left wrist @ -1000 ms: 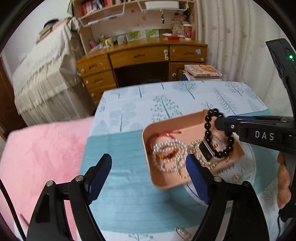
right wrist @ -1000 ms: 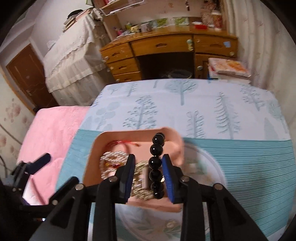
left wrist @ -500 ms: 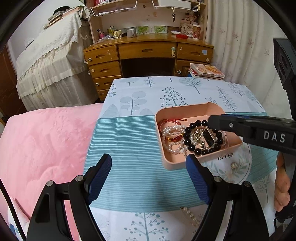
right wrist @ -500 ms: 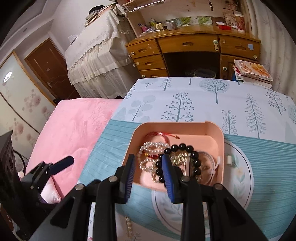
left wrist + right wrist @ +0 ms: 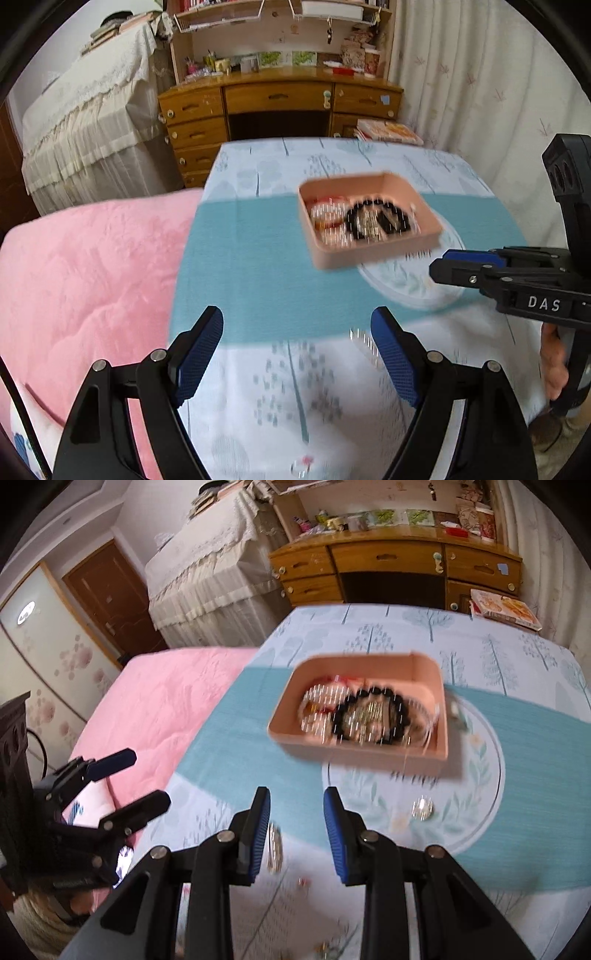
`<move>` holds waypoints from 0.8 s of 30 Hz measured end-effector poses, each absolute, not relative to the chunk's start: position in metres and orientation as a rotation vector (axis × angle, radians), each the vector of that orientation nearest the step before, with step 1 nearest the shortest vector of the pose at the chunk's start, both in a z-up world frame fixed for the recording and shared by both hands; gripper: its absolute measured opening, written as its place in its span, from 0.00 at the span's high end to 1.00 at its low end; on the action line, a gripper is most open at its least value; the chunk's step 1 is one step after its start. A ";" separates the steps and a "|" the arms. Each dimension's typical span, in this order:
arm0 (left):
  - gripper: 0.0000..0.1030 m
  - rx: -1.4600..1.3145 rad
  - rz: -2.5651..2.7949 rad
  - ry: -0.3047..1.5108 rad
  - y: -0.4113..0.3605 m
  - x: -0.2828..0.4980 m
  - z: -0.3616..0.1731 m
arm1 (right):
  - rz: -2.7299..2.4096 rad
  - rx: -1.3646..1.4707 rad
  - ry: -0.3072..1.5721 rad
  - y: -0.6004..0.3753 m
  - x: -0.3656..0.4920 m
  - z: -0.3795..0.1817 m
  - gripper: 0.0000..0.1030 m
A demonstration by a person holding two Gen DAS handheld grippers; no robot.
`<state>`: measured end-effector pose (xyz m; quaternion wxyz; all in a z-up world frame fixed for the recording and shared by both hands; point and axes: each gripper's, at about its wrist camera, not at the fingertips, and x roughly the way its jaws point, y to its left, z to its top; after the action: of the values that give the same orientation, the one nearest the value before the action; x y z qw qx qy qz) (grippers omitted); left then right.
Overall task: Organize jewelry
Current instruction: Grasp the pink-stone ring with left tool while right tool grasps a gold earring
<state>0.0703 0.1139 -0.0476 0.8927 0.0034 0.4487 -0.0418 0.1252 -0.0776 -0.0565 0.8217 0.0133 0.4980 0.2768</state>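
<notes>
A pink tray (image 5: 376, 254) (image 5: 282, 734) sits on the patterned tablecloth. In it lie a black bead bracelet (image 5: 376, 219) (image 5: 369, 716), pearl strands (image 5: 317, 710) and red cord pieces. My left gripper (image 5: 297, 354) is open and empty, pulled back near the table's front. My right gripper (image 5: 295, 827) is open and empty, back from the tray; it also shows in the left wrist view (image 5: 443, 266). A small shiny piece (image 5: 422, 806) lies on the round mat. A bead strand (image 5: 275, 845) lies near the right gripper's left finger.
A round white mat (image 5: 480, 775) lies under and right of the tray. A pink quilt (image 5: 85, 280) covers the left side. Small jewelry bits (image 5: 332, 949) lie at the table's near edge. A wooden desk (image 5: 280, 107) stands behind the table.
The right gripper let go of the black bracelet, which now lies in the tray, and opened and drew back. Both grippers pulled away toward the table's front.
</notes>
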 end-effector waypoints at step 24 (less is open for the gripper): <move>0.44 0.079 -0.250 1.041 0.125 -0.024 -0.118 | 0.728 -0.215 1.131 -0.089 -0.001 -0.097 0.71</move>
<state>-0.0235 0.1251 -0.1179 0.8593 0.0374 0.4960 -0.1191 -0.0010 -0.0892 -0.0972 0.7768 -0.0994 0.5228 0.3367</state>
